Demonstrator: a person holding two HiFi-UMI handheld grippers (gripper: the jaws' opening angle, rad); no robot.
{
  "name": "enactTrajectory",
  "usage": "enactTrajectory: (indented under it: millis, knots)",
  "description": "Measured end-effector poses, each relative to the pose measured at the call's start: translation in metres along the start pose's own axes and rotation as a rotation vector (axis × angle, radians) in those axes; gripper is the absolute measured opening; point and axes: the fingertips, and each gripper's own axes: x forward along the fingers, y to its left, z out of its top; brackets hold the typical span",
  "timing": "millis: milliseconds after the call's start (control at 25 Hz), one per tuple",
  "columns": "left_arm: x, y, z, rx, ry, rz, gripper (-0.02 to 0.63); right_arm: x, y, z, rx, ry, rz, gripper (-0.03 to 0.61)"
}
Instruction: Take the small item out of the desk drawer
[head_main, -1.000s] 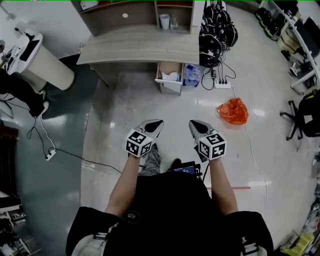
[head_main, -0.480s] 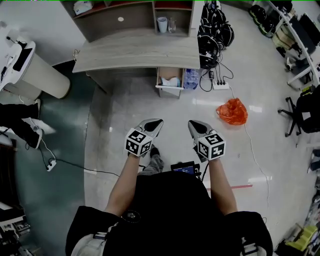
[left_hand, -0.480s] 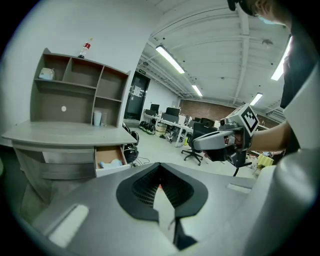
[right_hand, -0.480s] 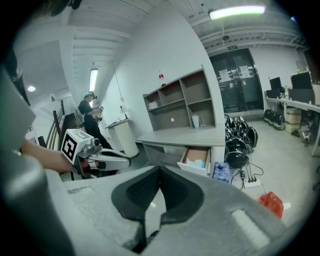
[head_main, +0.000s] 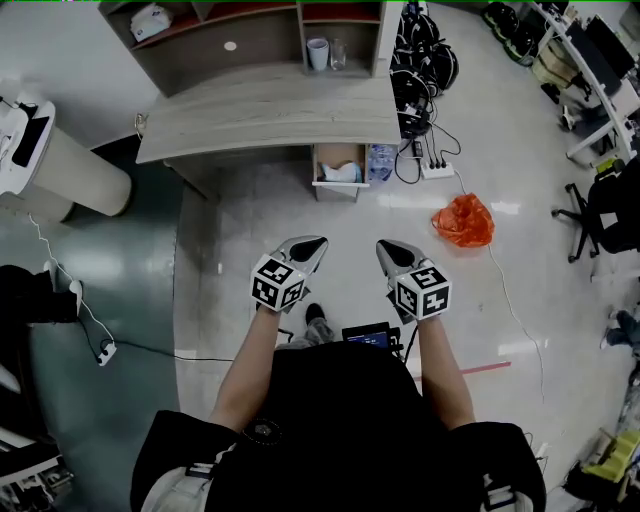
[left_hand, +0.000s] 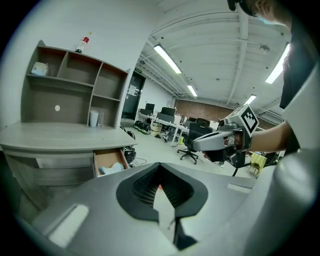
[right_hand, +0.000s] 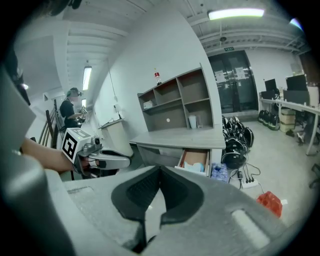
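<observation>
Small item (head_main: 343, 173): a pale blue-and-white object, apparently soft or crumpled, lying in the open drawer (head_main: 330, 154). What it is cannot be told at this range. The drawer sits under the right end of the desk (head_main: 270, 110) and is pulled out toward the near side. A pack of water bottles (head_main: 381, 160) stands just right of it on the floor. A power strip (head_main: 437, 170) and an orange bag (head_main: 463, 221) lie farther right.

**Gripper condition**
- Left gripper (head_main: 315, 243): jaws clenched together, nothing between the pads.
- Right gripper (head_main: 383, 247): jaws clenched together, nothing between the pads.
- Both are held side by side in front of the person, pointing toward the desk and well apart from the drawer.

**Step in hand (judged): approach to the drawer**
1. Close the distance to the desk first. No reach is possible from here.
2. Choose one gripper for the pick and release its jaws before it enters the drawer.
3. Enter from above, clearing the drawer's near front panel and the overhanging desk edge.
4. Straddle the middle of the item, then clench. A soft body may slip if pinched only at an edge.
5. Lift straight up, clear of the drawer walls, then draw back toward the near side.
6. Keep the idle gripper away from the bottles.

**Markings**
- No readable text or brand shows on the item, drawer or desk.
- Each gripper's marker cube (head_main: 277, 285) carries black-and-white square code patterns, not lettering.
</observation>
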Motion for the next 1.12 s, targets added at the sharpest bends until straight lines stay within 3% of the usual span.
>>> enactTrajectory:
  millis: [480,840,1120]
  knots:
    - [-0.004,0.047,0.018,0.032,-0.006,-0.062,0.002,0.038,0.015,0.018,0.002,-0.014,-0.063,0.002]
    - [-0.002,0.043,0.005,0.015,0.012,-0.115,0.002,0.035,0.017,0.008,0.024,0.005,-0.106,0.002]
    - [0.006,0.048,0.001,-0.004,0.018,-0.099,0.002,0.044,0.010,0.006,0.031,0.014,-0.088,0.002]
